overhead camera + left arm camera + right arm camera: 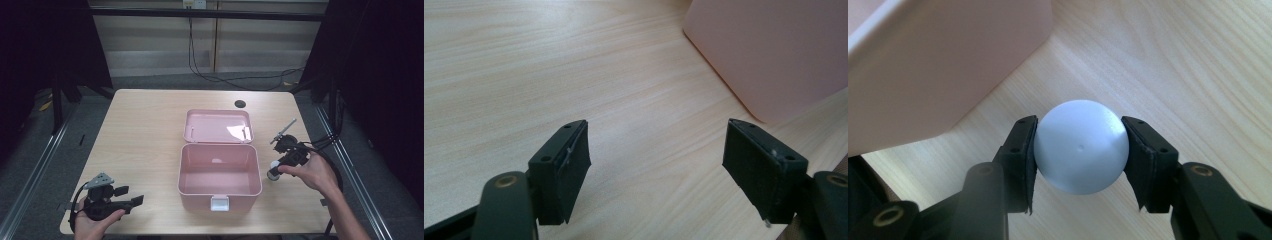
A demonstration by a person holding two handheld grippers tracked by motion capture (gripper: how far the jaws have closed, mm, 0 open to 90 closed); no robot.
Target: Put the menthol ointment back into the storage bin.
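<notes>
A pink box (220, 172) stands open in the middle of the table, its lid (218, 126) laid back behind it. Just right of the box, my right gripper (273, 172) is shut on a white ball (1081, 146), both pads pressed on its sides, a little above the tabletop; the box wall (938, 65) is close on the left. The ball (274, 173) looks small beside the box's right wall. At the front left corner my left gripper (137, 200) rests open, pointing right toward the box (774, 50), with nothing between its jaws (656, 170).
A dark round hole (240, 104) is set in the table behind the lid. The white latch (220, 203) hangs on the box's front. Cables trail on the floor beyond the far edge. Bare wood lies left of the box.
</notes>
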